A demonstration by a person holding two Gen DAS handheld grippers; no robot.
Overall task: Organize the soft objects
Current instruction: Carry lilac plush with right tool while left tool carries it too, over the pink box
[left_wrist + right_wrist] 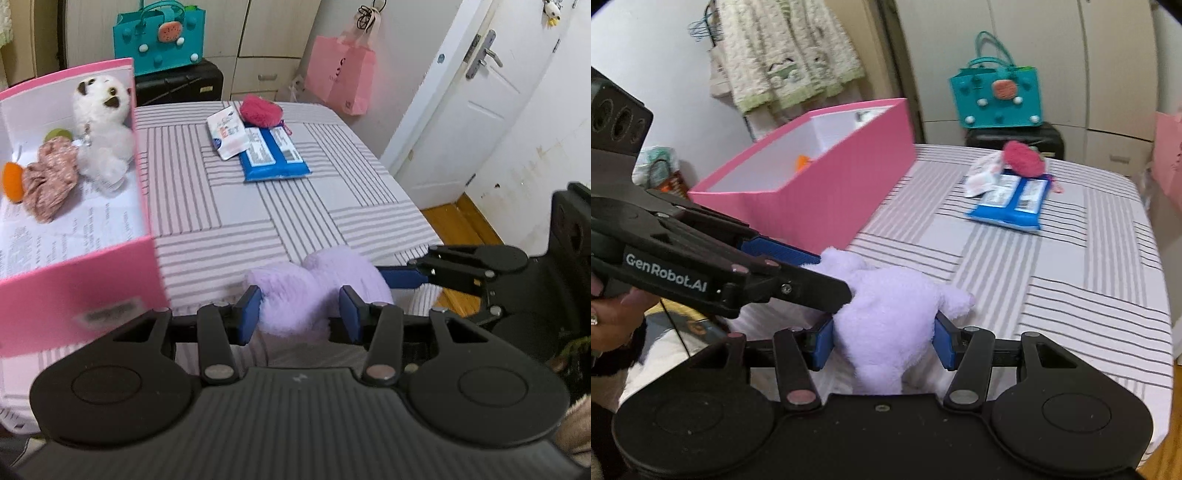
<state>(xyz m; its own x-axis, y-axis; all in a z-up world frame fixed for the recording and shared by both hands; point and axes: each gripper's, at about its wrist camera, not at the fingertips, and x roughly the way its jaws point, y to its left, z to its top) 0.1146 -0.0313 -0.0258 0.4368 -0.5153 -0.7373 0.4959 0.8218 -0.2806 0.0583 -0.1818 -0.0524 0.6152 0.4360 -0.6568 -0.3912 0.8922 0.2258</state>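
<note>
Left wrist view: the left tool (301, 314) is clamped on a lilac plush toy (314, 284), and the right tool (388, 275) reaches in from the right to the same toy. In the right wrist view the right tool (882, 341) grips the toy's body above the striped worktop (1071, 266). Just left stands a pink box (88, 291) holding a white plush (103, 125).
</note>
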